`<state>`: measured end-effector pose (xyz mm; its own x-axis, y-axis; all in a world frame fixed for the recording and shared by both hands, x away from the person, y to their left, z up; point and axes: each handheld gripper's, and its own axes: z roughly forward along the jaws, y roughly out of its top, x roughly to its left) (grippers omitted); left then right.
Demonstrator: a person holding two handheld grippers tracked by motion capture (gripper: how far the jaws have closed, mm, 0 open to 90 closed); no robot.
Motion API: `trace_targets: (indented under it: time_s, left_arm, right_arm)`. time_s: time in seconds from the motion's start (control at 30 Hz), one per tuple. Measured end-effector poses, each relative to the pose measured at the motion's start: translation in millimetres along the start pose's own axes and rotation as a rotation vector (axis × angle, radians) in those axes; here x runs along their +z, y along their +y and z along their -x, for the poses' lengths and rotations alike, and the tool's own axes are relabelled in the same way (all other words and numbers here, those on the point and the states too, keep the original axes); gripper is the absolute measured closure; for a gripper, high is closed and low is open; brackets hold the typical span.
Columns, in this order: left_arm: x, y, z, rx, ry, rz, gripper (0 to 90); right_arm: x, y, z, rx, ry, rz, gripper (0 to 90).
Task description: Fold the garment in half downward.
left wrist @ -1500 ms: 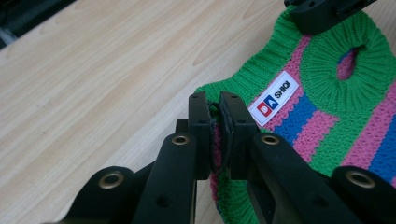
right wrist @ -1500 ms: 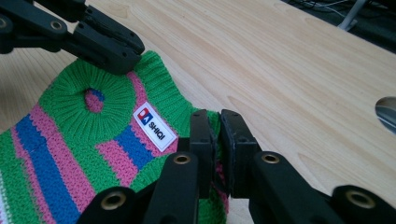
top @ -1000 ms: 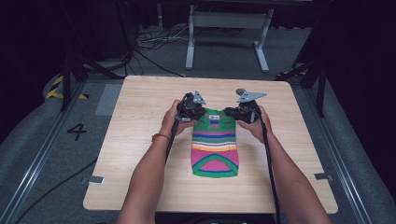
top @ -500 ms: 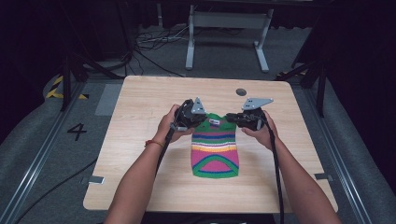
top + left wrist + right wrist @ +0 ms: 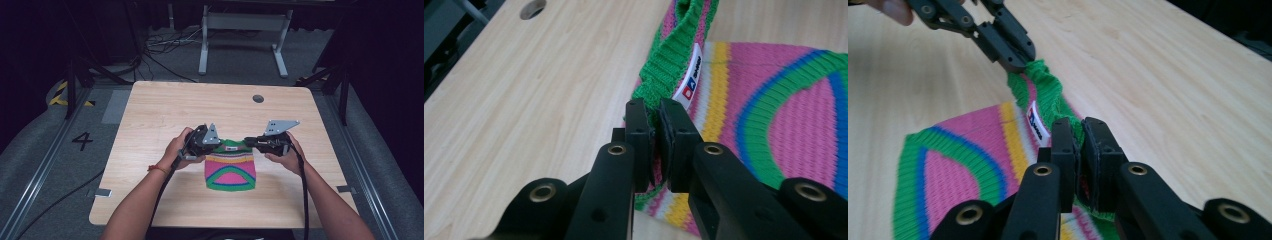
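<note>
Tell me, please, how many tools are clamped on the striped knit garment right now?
2. The left tool pinches the green ribbed edge at the knit garment's far left corner; the right tool pinches the same edge at its far right corner.

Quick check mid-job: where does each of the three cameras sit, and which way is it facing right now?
High view: above the person's side, looking forward and down on the table; both forearms, left gripper and right gripper show.
Left gripper view: rides the left gripper, looking along its jaws, shut on the knit garment.
Right gripper view: rides the right gripper, jaws shut on the green edge; the left gripper shows farther off.
All share the garment and the wooden tabletop.
</note>
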<state>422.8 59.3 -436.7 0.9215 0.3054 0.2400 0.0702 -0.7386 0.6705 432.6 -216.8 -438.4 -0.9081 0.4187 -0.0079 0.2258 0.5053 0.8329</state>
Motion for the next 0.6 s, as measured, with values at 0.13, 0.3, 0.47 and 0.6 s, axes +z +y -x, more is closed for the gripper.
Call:
trace_targets:
  time_s: [0.13, 0.3, 0.47, 0.6]
  left_arm:
    - [-0.3, -8.2, 14.8, 0.016, -0.019, -0.012, 83.6]
    - [-6.8, -14.4, 30.3, 0.035, -0.041, -0.013, 83.6]
    - [-12.0, -16.9, 43.8, 0.058, -0.069, -0.012, 83.3]
    - [-13.1, -18.5, 53.0, 0.068, -0.086, -0.01, 83.0]
  right_arm:
    - [-4.0, -5.9, -17.6, -0.04, 0.038, -0.026, 84.1]
    - [-7.6, -13.8, -32.3, -0.053, 0.08, -0.047, 83.9]
    - [-8.6, -21.5, -46.3, -0.067, 0.117, -0.065, 83.8]
    - [-6.0, -25.3, -53.8, -0.08, 0.132, -0.092, 83.8]
